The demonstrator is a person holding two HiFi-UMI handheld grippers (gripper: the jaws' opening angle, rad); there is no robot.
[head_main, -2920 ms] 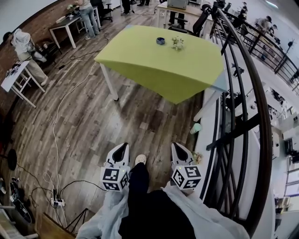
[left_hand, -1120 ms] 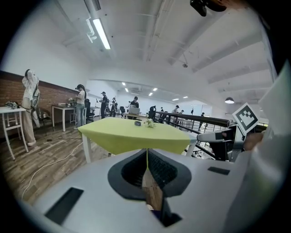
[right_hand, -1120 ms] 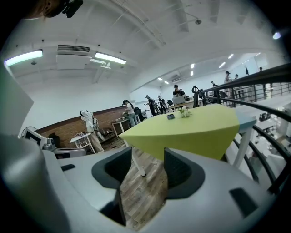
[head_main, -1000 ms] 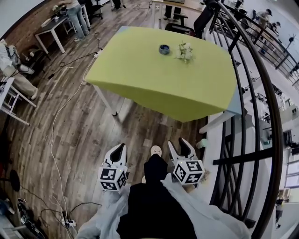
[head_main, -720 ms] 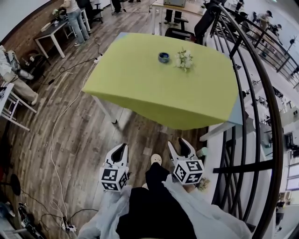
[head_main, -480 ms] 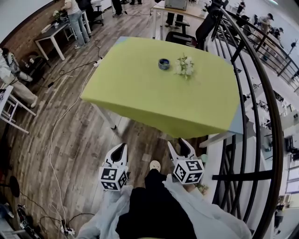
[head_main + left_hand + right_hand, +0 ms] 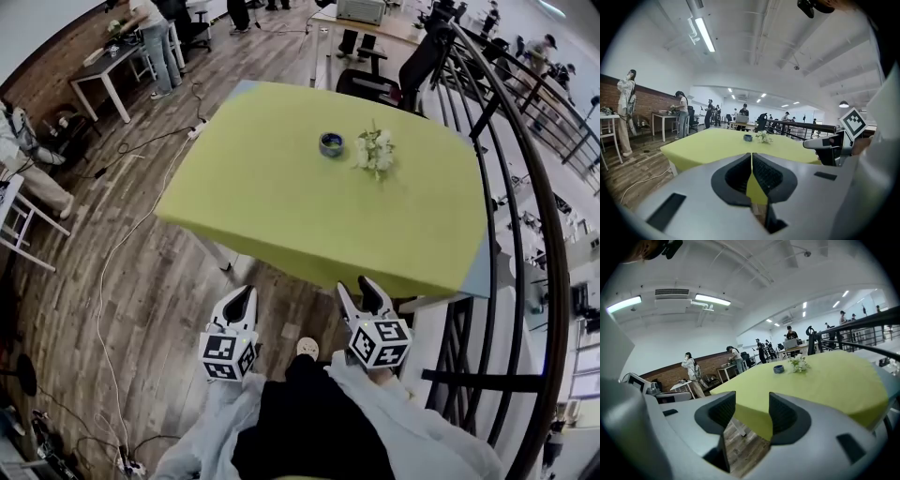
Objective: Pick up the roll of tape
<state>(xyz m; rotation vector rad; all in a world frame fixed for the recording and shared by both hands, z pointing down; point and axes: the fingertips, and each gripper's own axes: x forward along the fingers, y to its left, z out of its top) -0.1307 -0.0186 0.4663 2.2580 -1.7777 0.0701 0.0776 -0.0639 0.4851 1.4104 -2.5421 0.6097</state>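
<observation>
Head view. Person stands on wooden floor (image 7: pixel 178 272), one gripper in each hand, both held low by the legs and short of the table (image 7: pixel 281 202). Left gripper (image 7: pixel 241 302) is over bare floor; right gripper (image 7: pixel 359 293) has its tips just at the table's near edge. Each carries a marker cube behind the jaws. The table wears a yellow-green cloth. The roll of tape (image 7: pixel 331 144), bluish, sits on the far half of the table, well apart from both grippers. It looks to lie flat, though it is too small here to be sure. Just to its right is a small bunch of white flowers (image 7: pixel 377 152), near the roll but apart from it. A dark metal railing (image 7: pixel 525 234) curves down the right side. A white cable (image 7: pixel 117 253) trails across the floor on the left.

Left gripper view. Jaws pressed together, only a thin slit between the ribbed pads, nothing held. Beyond them the yellow-green table top runs away, with the roll of tape and the flowers small at its far end, tape left of the flowers. The right gripper shows at the right edge with its marker cube. A person (image 7: pixel 626 110) stands at far left by a brick wall (image 7: pixel 647 105).

Right gripper view. Jaws spread, nothing between them; the gap shows the table's near edge and floor below. The roll of tape sits far off on the cloth, left of the flowers.
</observation>
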